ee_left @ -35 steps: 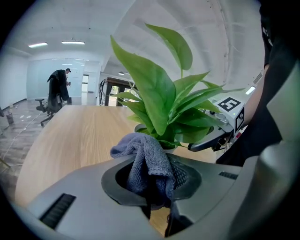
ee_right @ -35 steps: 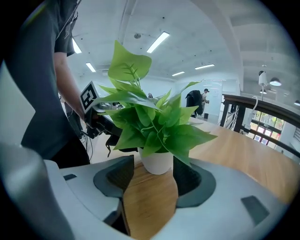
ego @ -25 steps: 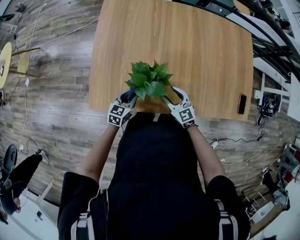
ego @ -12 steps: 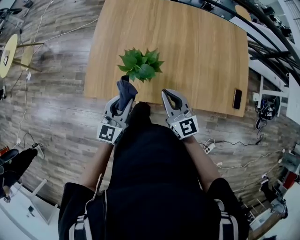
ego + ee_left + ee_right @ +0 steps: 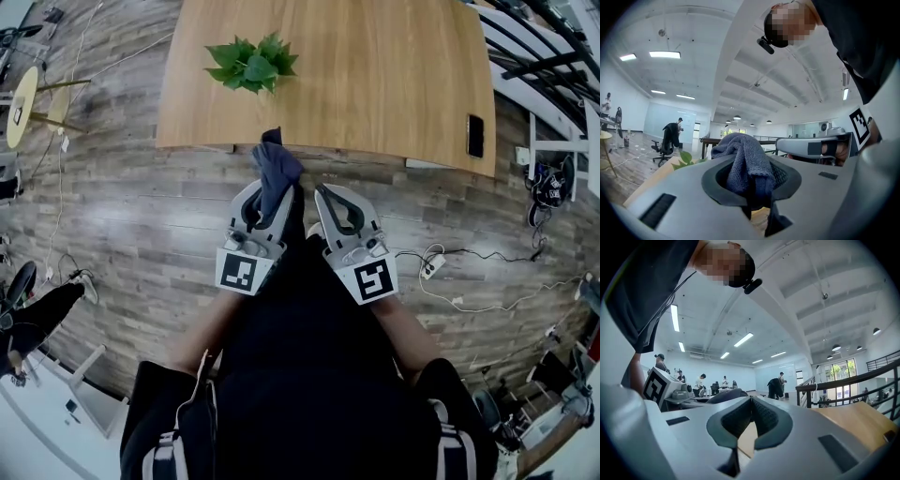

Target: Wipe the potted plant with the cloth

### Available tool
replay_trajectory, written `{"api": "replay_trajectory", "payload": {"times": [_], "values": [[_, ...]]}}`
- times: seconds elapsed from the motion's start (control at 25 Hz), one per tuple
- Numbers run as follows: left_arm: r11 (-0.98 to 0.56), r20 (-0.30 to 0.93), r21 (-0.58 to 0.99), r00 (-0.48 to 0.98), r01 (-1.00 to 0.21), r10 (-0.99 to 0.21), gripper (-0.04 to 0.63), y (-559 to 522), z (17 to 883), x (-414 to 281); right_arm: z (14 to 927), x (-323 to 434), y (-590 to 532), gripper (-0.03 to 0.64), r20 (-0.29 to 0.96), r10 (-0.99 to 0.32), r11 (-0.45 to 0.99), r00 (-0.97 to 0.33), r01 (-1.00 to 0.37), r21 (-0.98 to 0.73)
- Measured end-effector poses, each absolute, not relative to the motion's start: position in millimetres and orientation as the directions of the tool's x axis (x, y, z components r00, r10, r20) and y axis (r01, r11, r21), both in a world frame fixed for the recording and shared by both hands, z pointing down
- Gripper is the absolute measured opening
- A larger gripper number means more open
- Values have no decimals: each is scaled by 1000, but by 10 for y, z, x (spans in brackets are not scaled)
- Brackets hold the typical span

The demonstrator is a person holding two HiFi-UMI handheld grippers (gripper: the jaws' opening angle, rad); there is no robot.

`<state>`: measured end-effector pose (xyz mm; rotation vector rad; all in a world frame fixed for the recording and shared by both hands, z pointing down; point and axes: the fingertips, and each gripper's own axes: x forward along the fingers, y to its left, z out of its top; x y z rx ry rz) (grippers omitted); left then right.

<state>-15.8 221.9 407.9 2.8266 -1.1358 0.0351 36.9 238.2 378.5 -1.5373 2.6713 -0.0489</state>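
The green potted plant [image 5: 249, 64] stands on the wooden table [image 5: 375, 84] near its front left corner. My left gripper [image 5: 266, 192] is raised in front of the person's chest, off the table, shut on a dark blue cloth [image 5: 276, 174] that bulges out past the jaws. In the left gripper view the cloth [image 5: 745, 164] fills the jaws and a few plant leaves [image 5: 686, 159] show at the left. My right gripper [image 5: 325, 194] is held beside the left one, shut with nothing in it; its pads [image 5: 761, 417] meet.
A black phone [image 5: 474, 135] lies near the table's right edge. Cables and a power strip [image 5: 433, 266] run over the wooden floor to the right. A round yellow side table [image 5: 21, 103] is at the far left. A railing [image 5: 843, 385] shows in the right gripper view.
Both grippers have pulled back from the plant and risen toward the person's chest. The left one carries the cloth away with it. The right gripper's jaws have closed.
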Motion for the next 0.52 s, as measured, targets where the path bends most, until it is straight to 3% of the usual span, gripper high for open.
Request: {"api": "replay_trajectory", "payload": {"times": [0.52], "values": [[-748,92,87,753,-658,-652,114,3095,4196,-90,3711,427,3253,18,-28,-911,411,-411,-912,13]]}}
